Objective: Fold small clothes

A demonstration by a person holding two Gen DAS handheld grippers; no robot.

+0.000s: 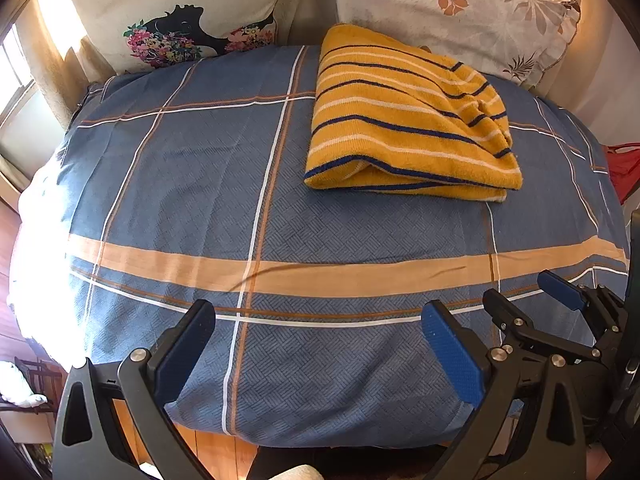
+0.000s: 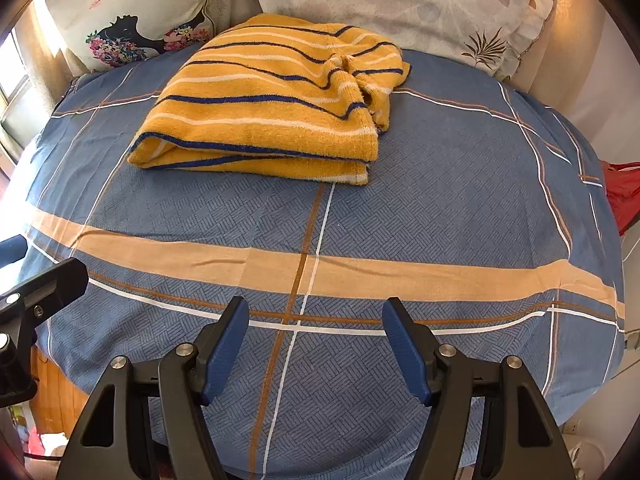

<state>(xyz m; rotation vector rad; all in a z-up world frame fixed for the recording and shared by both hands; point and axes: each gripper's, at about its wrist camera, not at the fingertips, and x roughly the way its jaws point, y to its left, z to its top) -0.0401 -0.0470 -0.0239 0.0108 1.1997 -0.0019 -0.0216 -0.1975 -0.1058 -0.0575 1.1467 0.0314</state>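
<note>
A yellow garment with blue and white stripes [image 1: 408, 120] lies folded in a thick stack on the far part of the bed; it also shows in the right wrist view [image 2: 276, 108]. My left gripper [image 1: 320, 320] is open and empty, low over the near edge of the bed, well short of the garment. My right gripper [image 2: 316, 316] is open and empty, also over the near edge. The right gripper shows in the left wrist view [image 1: 520, 292] at the lower right. The left gripper [image 2: 44, 276] shows at the left edge of the right wrist view.
The blue checked bedsheet [image 1: 200, 184] with a tan band covers the bed. Two patterned pillows [image 1: 172, 12] [image 1: 460, 8] lean at the head, behind the garment. A red item [image 2: 624, 192] lies off the right edge. Wooden floor [image 1: 224, 456] shows below the near edge.
</note>
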